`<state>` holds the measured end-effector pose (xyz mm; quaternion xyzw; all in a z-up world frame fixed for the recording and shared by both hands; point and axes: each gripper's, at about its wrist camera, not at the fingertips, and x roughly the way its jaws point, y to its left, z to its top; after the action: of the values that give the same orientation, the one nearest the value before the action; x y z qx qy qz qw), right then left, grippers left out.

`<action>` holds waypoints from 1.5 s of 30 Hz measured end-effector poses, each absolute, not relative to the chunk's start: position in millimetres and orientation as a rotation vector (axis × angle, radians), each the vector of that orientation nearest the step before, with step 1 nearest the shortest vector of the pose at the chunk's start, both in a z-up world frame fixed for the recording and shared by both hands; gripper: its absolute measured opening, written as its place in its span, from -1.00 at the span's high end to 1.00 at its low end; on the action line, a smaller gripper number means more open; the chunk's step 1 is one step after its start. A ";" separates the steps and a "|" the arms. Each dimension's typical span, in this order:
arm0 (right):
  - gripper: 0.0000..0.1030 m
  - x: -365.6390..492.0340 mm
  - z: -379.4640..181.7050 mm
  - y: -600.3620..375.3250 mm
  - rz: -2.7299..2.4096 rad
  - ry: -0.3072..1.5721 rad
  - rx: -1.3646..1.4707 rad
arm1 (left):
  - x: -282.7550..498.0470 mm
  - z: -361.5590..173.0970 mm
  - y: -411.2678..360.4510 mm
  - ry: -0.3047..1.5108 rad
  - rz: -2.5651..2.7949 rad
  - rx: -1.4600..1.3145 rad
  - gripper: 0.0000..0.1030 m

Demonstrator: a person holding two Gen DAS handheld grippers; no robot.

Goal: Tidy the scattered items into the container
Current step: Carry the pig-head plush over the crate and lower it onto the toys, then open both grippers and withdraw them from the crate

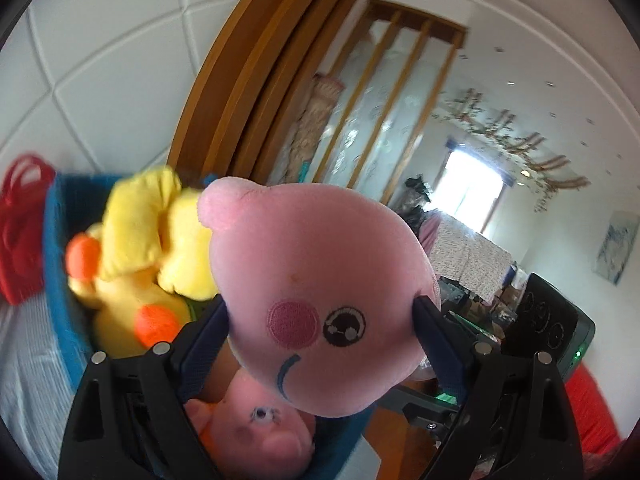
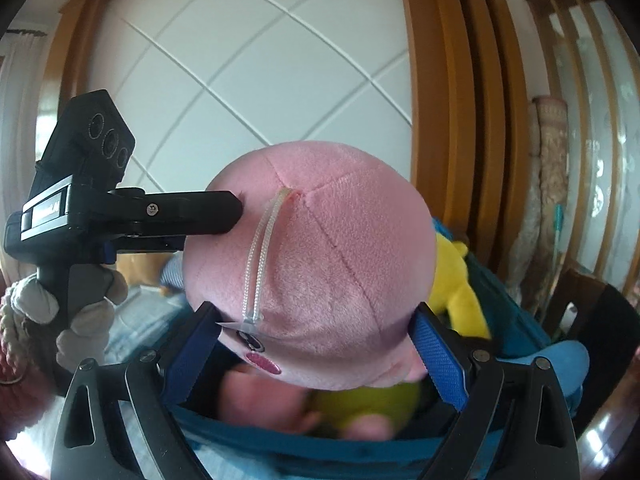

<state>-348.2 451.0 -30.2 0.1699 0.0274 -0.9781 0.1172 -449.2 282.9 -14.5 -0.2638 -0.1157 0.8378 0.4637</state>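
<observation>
A pink plush toy (image 1: 320, 288) with a round head, stitched eye and rosy cheek fills both views. My left gripper (image 1: 322, 312) is shut on its head, and my right gripper (image 2: 316, 324) is shut on the same head (image 2: 316, 248) from the other side. It hangs just above a blue fabric basket (image 1: 60, 240), whose front wall shows in the right wrist view (image 2: 320, 440). A yellow plush duck (image 1: 144, 248) with orange feet lies in the basket, and another pink plush (image 1: 260, 432) lies below the held head. The left gripper's body (image 2: 120, 212) shows in the right wrist view.
A red bag (image 1: 20, 232) stands left of the basket. A white padded wall panel (image 2: 240, 80) and wooden door frame (image 2: 460, 120) are behind. A brown plush (image 2: 140, 268) lies on striped bedding to the left. The room with a bright window (image 1: 468, 188) opens to the right.
</observation>
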 end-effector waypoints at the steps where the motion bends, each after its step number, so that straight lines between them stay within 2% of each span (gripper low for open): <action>1: -0.81 -355.6 -35.7 459.6 -2.855 0.086 0.525 | -457.6 -21.1 292.6 -0.289 2.079 -0.691 -0.78; 3: -0.71 -367.7 -42.4 468.8 -2.836 0.099 0.565 | -466.8 -30.6 299.1 -0.264 2.163 -0.759 -0.80; 8: -0.71 -392.5 -53.3 478.1 -2.751 0.064 0.659 | -468.0 -32.0 293.5 -0.229 2.351 -0.823 -0.92; 13: -0.87 -390.9 -55.8 472.3 -2.760 0.022 0.686 | -448.4 -28.9 272.2 -0.194 2.450 -0.841 -0.92; 18: -0.99 -361.4 -47.1 459.9 -2.803 0.000 0.636 | -421.1 -26.4 242.4 -0.185 2.567 -0.874 -0.92; 22: -0.99 -333.2 -36.8 438.3 -2.867 0.020 0.611 | -396.6 -25.2 219.6 -0.143 2.633 -0.894 -0.92; 27: -0.99 -291.3 -33.2 400.6 -2.914 0.049 0.617 | -342.6 -25.8 191.5 0.032 2.754 -0.862 -0.92; 33: -0.99 -230.6 -42.1 342.7 -2.940 0.039 0.637 | -282.5 -42.7 145.5 0.077 2.751 -0.873 -0.92; 45: -0.99 -171.2 -56.3 267.9 -2.904 0.163 0.694 | -212.1 -48.5 92.6 0.019 2.864 -0.931 -0.92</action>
<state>-171.2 267.9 -56.3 0.2315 0.0544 -0.9683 0.0758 -212.1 92.6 -48.5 -0.3084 0.0062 0.9490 0.0650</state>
